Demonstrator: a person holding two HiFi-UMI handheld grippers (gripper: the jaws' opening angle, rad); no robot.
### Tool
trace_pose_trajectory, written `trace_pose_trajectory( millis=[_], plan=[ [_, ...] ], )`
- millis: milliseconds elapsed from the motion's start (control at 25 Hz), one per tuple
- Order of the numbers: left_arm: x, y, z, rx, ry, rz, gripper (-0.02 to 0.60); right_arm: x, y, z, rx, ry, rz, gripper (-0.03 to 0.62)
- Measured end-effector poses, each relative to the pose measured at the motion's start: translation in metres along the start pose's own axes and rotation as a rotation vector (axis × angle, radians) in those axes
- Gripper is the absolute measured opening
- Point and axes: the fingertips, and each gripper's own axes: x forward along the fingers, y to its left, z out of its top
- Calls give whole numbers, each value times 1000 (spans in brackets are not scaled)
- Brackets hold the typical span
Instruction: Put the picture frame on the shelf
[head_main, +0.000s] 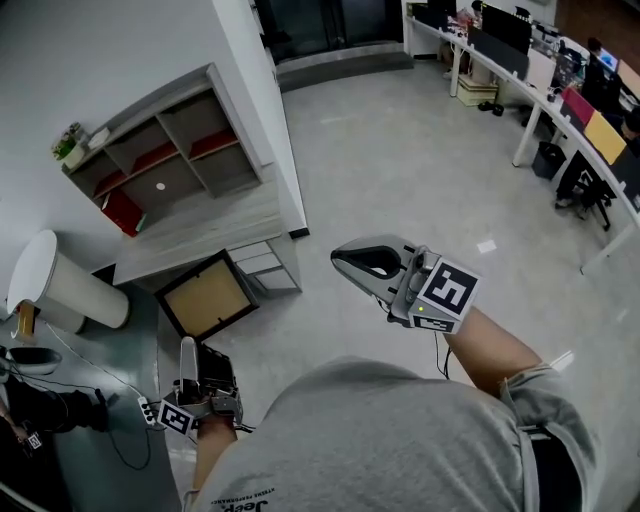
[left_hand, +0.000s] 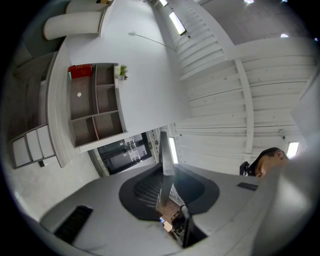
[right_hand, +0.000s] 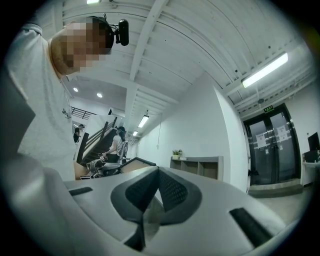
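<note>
The picture frame (head_main: 207, 297), black-edged with a tan panel, hangs tilted in front of a grey desk. My left gripper (head_main: 188, 350) is shut on its lower edge. In the left gripper view the frame's thin dark edge (left_hand: 165, 150) stands pinched between the jaws of that gripper (left_hand: 167, 175). The grey cubby shelf (head_main: 165, 150) stands against the white wall beyond the desk, with red items in its compartments; it also shows in the left gripper view (left_hand: 95, 105) and the right gripper view (right_hand: 197, 166). My right gripper (head_main: 345, 262) hovers over the floor, shut and empty, its pads meeting (right_hand: 157, 172).
A small plant (head_main: 68, 140) sits on top of the shelf. The grey desk (head_main: 200, 235) has drawers (head_main: 262, 262) below it. A white cylinder (head_main: 60, 285) stands at the left. Office desks (head_main: 545, 85) line the far right, with glass doors (right_hand: 272, 145) beyond.
</note>
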Motion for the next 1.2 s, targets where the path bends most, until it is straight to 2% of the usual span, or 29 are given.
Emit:
trace_pose_trajectory(
  millis=[360,640,960,1200],
  plan=[
    [0,-1,-2,11,-8,10,84,-2,1,-3,14,4,23,9],
    [-1,8,6,30,-22,44,84,15,-10,-27,96,44,39,9],
    [-29,30,60,66,-90,92,84,85,-7,-53,155,70,108,9],
    [-50,65,121,58,-126,90,84,162,6,-71,169,102,138,9]
  ],
)
